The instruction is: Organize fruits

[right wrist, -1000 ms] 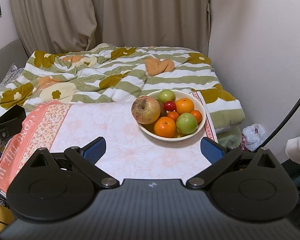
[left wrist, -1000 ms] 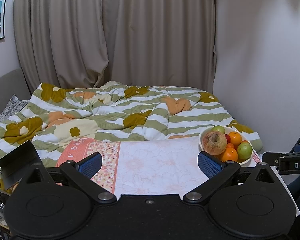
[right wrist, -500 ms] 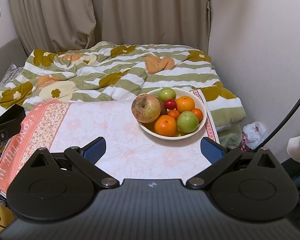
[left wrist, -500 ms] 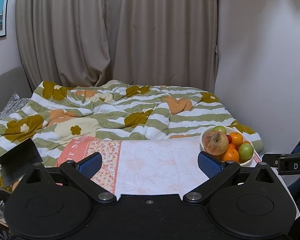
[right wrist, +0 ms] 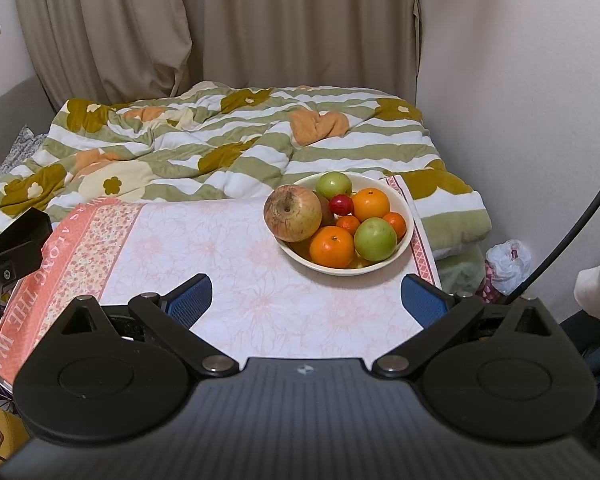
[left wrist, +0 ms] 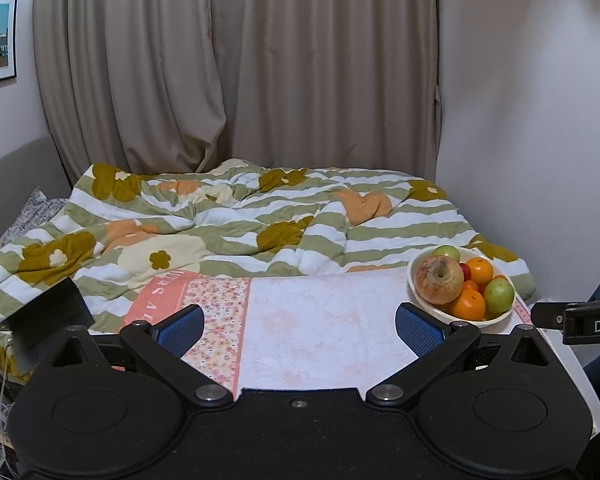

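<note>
Both claws, the left gripper (left wrist: 298,326) and the right gripper (right wrist: 305,294), stand wide and hold nothing. The big apple (right wrist: 293,213), center of the frame in the bowl (right wrist: 407,240), looks heavy and smooth; I would grip its widest sides.

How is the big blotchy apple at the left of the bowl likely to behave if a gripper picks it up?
The big apple is the largest fruit, piled high at the rim of the bowl, so probably the heaviest; it needs wide-open jaws. Its round shape may roll once set on the cloth. Lifting it could shift the orange beside it.

Green-and-white striped floral duvet (right wrist: 236,148), pink floral cloth (right wrist: 228,264), cream bowl (right wrist: 407,240).
</note>
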`<state>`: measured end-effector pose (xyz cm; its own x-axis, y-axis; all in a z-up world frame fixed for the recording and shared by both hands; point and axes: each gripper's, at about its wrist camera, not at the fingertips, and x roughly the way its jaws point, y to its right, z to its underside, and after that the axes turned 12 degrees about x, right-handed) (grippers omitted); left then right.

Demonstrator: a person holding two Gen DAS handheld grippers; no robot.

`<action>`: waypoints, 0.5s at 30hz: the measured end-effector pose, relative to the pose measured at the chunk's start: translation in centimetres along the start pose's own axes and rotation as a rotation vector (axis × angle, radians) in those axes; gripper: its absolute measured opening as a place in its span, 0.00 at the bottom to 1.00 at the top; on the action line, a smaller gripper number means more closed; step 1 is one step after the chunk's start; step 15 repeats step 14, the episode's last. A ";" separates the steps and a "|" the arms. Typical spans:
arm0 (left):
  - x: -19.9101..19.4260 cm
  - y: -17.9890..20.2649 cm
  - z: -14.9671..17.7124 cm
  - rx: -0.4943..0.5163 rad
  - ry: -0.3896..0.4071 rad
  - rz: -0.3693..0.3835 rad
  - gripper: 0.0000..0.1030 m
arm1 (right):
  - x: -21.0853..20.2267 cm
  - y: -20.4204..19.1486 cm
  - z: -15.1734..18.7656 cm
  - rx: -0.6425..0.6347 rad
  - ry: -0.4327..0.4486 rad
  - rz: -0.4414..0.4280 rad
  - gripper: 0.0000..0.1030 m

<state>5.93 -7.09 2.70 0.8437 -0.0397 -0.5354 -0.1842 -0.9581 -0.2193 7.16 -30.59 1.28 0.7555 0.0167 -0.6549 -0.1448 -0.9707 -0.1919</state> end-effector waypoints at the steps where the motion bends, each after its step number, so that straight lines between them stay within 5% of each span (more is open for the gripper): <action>1: 0.0 0.1 0.0 0.006 0.000 -0.004 1.00 | 0.0 0.1 -0.1 0.001 -0.001 -0.001 1.00; 15: 0.4 0.2 0.1 0.001 -0.017 0.004 1.00 | 0.3 0.1 0.5 0.001 -0.010 -0.002 1.00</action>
